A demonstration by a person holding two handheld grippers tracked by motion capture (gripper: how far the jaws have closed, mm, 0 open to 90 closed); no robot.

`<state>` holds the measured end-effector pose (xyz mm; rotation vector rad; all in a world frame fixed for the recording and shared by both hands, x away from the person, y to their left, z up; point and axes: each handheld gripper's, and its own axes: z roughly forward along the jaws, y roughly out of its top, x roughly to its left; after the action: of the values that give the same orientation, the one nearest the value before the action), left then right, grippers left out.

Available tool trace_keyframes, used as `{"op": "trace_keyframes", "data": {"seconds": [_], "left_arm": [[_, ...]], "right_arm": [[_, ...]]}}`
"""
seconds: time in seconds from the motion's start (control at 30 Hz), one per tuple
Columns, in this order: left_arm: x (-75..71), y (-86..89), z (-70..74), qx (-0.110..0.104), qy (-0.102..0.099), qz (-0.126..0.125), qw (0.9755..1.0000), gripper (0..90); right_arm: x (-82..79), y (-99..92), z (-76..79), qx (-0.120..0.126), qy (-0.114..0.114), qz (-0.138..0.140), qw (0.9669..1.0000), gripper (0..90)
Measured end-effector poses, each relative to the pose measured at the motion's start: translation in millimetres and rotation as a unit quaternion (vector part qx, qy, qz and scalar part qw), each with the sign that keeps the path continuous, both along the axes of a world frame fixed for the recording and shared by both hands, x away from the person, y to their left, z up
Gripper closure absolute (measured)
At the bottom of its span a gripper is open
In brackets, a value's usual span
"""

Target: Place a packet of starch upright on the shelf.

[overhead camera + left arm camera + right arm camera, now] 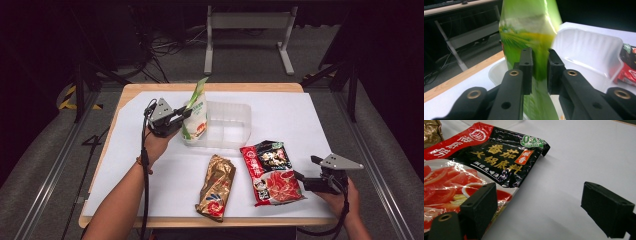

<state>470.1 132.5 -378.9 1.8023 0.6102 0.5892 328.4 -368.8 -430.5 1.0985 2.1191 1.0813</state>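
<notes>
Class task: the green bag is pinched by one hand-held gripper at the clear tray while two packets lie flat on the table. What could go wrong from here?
1. The left hand-held gripper pinches the green bag by a thin fold of film, so it may slip or tear.
2. The bag stands tall at the light clear tray and could tip or push it.
3. The right hand-held gripper is open beside the red packet; a flat, glossy packet may slide instead of lifting.

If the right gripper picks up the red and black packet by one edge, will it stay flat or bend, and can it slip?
The red and black packet looks like thin crinkled film, so it would probably sag when lifted by an edge. Its glossy surface suggests it may slide under the open right gripper. Lying flat on the white sheet, it seems unlikely to roll.
</notes>
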Motion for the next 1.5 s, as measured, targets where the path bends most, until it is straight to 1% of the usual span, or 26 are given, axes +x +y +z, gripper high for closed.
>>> {"op": "trace_keyframes", "data": {"seconds": [0.17,0.2,0.23,0.27,0.3,0.37,0.43,0.5,0.57,0.6,0.73,0.77,0.83,0.87,0.93,0.97,1.03,1.07,1.13,1.17,1.2,1.23,1.27,1.37,1.43,1.5], "left_arm": [[-10.5,10.3,-0.1,0.008,0.008,-0.009,0.9999,72.6],[-10.5,10.3,-0.1,0.008,0.008,-0.009,0.9999,69.1],[-11.9,11.5,0.1,0.011,0.009,-0.011,0.9998,69.1],[-14.9,12.9,0.1,0.015,0.012,-0.017,0.9997,67.1],[-17.2,14.1,0.5,0.019,0.012,-0.02,0.9996,62.9],[-23.1,16.3,0.7,0.029,0.011,-0.029,0.9991,58.6],[-30.5,18.1,0.1,0.039,0.012,-0.04,0.9984,53.9],[-37.7,18.5,-1.3,0.051,0.02,-0.049,0.9973,47.7],[-43.4,19.0,-3.2,0.058,0.024,-0.06,0.9962,44.7],[-45.7,18.9,-4.0,0.057,0.028,-0.064,0.9959,42.1],[-56.5,18.4,-9.7,0.064,0.049,-0.09,0.9927,36.4],[-58.8,18.4,-12.0,0.069,0.056,-0.095,0.9915,35.8],[-63.1,17.8,-17.2,0.087,0.064,-0.099,0.9892,32.1],[-64.9,18.1,-20.0,0.091,0.071,-0.103,0.9879,30.8],[-66.7,19.5,-24.9,0.088,0.086,-0.117,0.9855,28.8],[-68.0,20.3,-28.0,0.086,0.089,-0.122,0.9848,28.1],[-69.3,21.3,-32.4,0.081,0.094,-0.125,0.9843,26.1],[-69.1,20.9,-34.3,0.081,0.1,-0.128,0.9833,25.8],[-69.5,19.3,-36.6,0.083,0.101,-0.132,0.9826,24.9],[-69.9,18.9,-37.6,0.077,0.106,-0.136,0.9821,25.0],[-69.9,18.4,-38.5,0.075,0.108,-0.141,0.9813,24.9],[-70.9,17.1,-39.7,0.077,0.11,-0.142,0.9806,24.9],[-71.1,15.8,-40.5,0.084,0.11,-0.144,0.9799,24.8],[-71.3,10.9,-43.2,0.083,0.119,-0.15,0.9779,24.0],[-71.1,7.0,-44.6,0.089,0.125,-0.15,0.9767,22.4],[-70.9,3.9,-45.8,0.092,0.132,-0.153,0.9751,22.0]], "right_arm": [[0.3,-0.3,0.1,0.003,0.001,0.001,1.0,15.9],[0.3,-0.3,0.1,0.003,0.001,0.001,1.0,15.9],[0.2,-0.2,0.4,0.005,0.001,0.003,1.0,16.4],[0.1,-0.2,0.6,0.005,0.001,0.003,1.0,16.7],[0.0,-0.3,1.0,0.006,0.001,0.004,1.0,16.7],[-0.7,-0.4,1.4,0.006,-0.001,0.003,1.0,16.2],[-0.9,-1.1,1.3,0.007,-0.001,0.0,1.0,16.0],[-1.0,-1.8,1.1,0.008,0.0,-0.002,1.0,15.8],[-0.9,-2.1,1.1,0.007,0.0,-0.002,1.0,15.8],[-0.7,-2.2,1.2,0.007,0.0,-0.002,1.0,15.8],[0.5,-1.7,1.1,0.007,0.001,-0.002,1.0,15.8],[0.8,-1.4,1.0,0.006,0.0,-0.002,1.0,15.8],[1.3,-1.0,0.7,0.004,0.001,-0.002,1.0,15.8],[1.4,-1.1,0.7,0.004,0.001,-0.003,1.0,15.8],[1.6,-1.3,1.0,0.007,0.001,-0.003,1.0,15.8],[1.8,-1.4,1.3,0.007,0.002,-0.003,1.0,15.8],[3.3,-1.1,2.3,0.006,0.0,-0.004,1.0,15.9],[4.0,-0.6,2.6,0.005,0.0,-0.004,1.0,15.9],[5.3,0.7,2.5,0.004,0.0,0.0,1.0,16.0],[5.5,1.3,2.4,0.003,0.001,0.0,1.0,16.2],[5.9,1.8,1.9,0.002,0.002,0.002,1.0,16.1],[6.2,2.0,1.7,0.001,0.003,0.002,1.0,16.1],[6.3,2.0,1.5,0.001,0.003,0.003,1.0,16.1],[6.4,1.4,1.4,0.002,0.003,0.002,1.0,16.1],[5.8,1.7,1.4,0.002,0.004,0.002,1.0,16.1],[5.2,2.7,1.9,0.002,0.003,0.005,1.0,16.1]]}}
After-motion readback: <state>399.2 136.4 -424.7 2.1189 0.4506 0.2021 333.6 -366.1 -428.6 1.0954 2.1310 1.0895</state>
